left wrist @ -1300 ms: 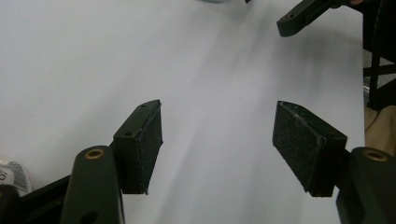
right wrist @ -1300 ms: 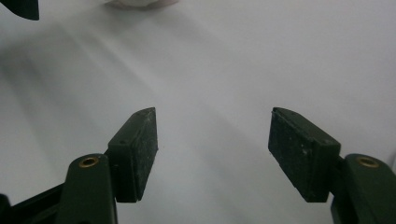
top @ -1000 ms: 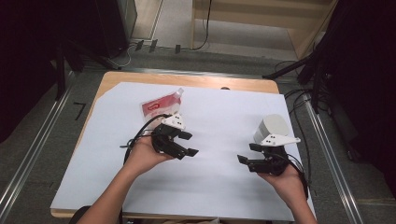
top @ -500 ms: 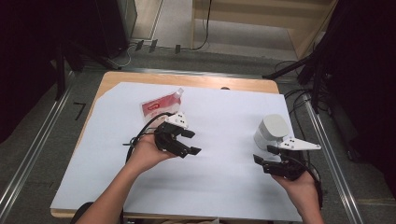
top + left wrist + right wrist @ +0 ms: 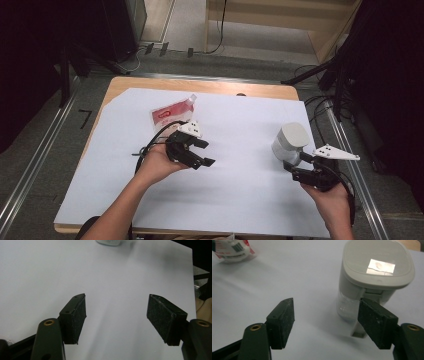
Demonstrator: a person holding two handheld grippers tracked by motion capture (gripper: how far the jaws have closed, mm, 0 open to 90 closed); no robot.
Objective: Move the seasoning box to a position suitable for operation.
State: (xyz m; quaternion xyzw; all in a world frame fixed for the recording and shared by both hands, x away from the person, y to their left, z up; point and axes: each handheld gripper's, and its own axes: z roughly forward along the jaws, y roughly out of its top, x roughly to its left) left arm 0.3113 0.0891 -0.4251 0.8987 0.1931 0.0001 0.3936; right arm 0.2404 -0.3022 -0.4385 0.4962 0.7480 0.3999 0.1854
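white paper-covered table [image 5: 240, 200] lay ready as your right gripper [image 5: 325, 322], jaws just opening and empty, neared the lidded container [image 5: 372, 277], while the left gripper [image 5: 117, 317] waited spread; centre it next.

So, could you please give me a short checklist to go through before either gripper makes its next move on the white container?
1. White container upright on the white sheet, lid on: ok.
2. Right gripper open, nothing between its jaws; they have just been opening: ok.
3. Right gripper lined up on the container: not ok; in the right gripper view the container stands off to one side, behind one jaw.
4. Left gripper open and free of load: ok.
5. Red and white pouch lying apart from both grippers: ok.
6. What the container holds: cannot tell.
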